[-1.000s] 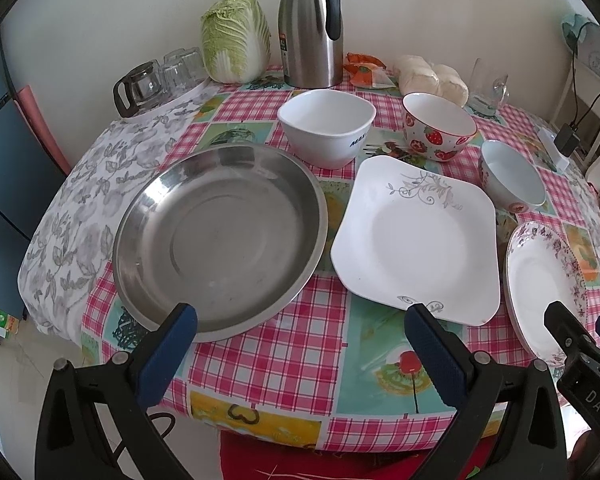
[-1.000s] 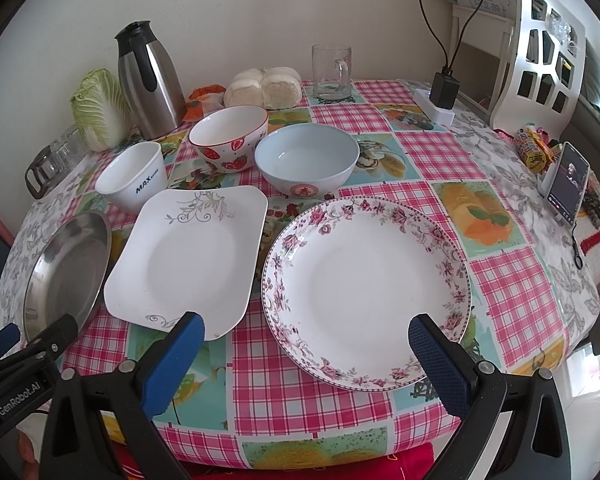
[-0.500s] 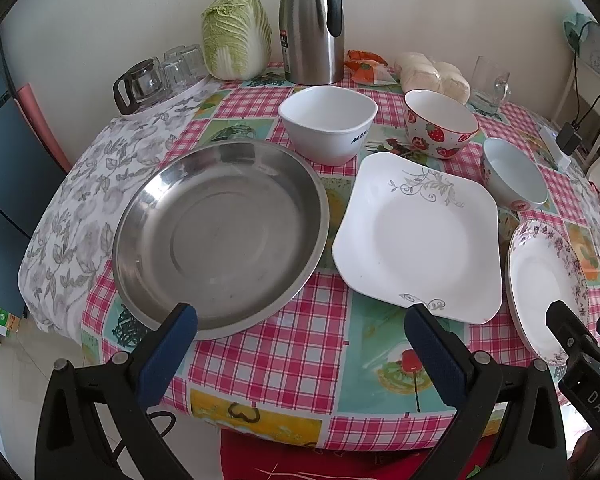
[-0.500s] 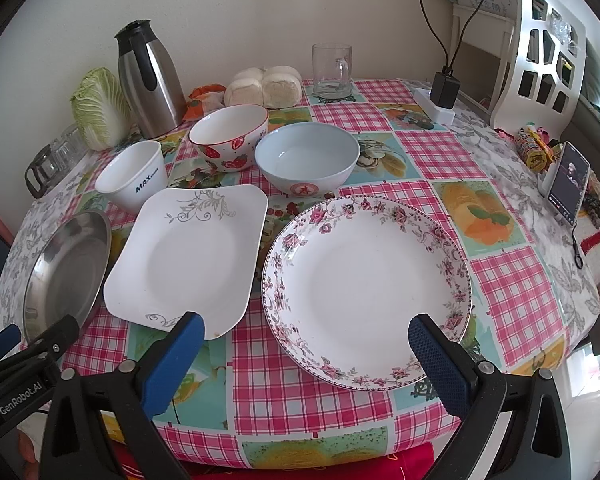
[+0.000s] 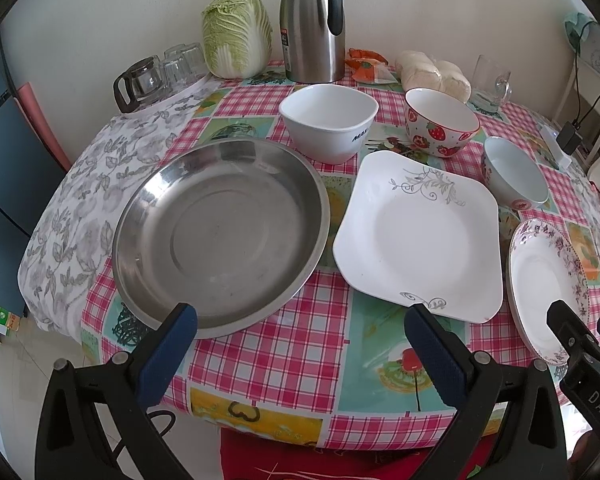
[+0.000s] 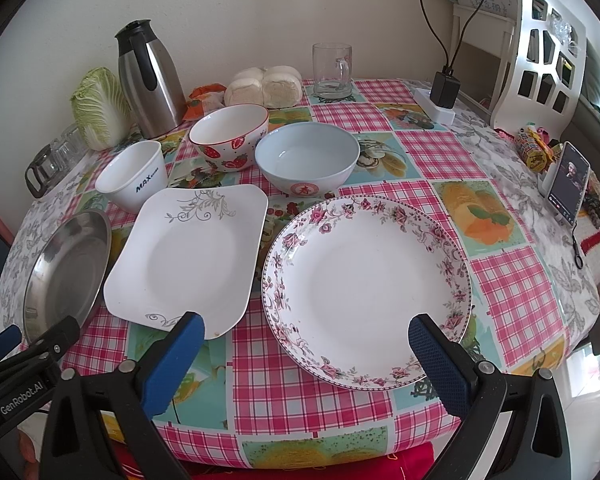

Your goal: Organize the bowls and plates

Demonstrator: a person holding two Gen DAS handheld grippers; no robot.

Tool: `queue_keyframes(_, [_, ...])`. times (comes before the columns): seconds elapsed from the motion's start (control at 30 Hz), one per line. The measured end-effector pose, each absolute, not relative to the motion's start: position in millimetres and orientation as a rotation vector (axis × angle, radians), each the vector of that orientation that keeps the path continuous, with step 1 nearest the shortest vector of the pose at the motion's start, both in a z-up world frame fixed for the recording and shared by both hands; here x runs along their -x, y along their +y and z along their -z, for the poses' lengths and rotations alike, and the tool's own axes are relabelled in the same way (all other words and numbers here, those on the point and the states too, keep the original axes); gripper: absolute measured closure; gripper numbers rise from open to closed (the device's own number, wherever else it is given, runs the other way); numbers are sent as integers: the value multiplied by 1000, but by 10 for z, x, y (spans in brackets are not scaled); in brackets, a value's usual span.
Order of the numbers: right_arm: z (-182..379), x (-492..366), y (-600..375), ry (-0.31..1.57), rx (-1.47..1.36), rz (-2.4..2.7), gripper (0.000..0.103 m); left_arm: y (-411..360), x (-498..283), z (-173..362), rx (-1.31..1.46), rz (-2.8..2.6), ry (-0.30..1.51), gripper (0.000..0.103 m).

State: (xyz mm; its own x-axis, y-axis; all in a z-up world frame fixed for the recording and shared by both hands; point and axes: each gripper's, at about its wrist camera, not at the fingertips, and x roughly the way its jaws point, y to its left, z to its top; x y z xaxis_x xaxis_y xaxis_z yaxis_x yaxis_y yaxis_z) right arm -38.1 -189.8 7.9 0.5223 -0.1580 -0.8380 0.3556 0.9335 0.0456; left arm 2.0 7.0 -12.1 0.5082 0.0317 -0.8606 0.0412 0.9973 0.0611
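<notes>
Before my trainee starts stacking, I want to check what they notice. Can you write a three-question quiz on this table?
1. True or false: the left gripper holds the steel plate.
2. How many bowls stand behind the plates?
3. Which plate lies between the other two? A) floral round plate B) square white plate C) steel plate

Key: 1 false, both grippers are open and empty; 2 three; 3 B.

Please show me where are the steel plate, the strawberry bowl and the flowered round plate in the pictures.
steel plate (image 5: pixel 220 236), left wrist view, on the flat middle of its bottom.
strawberry bowl (image 6: pixel 224 154), right wrist view, on its outer wall beside the strawberries.
flowered round plate (image 6: pixel 364 288), right wrist view, on its white centre.
</notes>
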Motion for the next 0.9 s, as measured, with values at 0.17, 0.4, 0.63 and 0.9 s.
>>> queue_keyframes(0.17, [-79,381,-1896,975,-222,311,0,66,-25,121,-75,3,1043,0])
queue_keyframes(0.4, [-84,363,-1905,977,-222,312,0,74,-31,111,-73,7,1048,0])
queue_keyframes(0.63, [-39,348,-1857,975,-215,304,0,175,-79,99,-25,2,1059,0])
queue_keyframes(0.9, [-107,198,-1689,936,-264,210,0,560,-153,10,98,-98,1002,0])
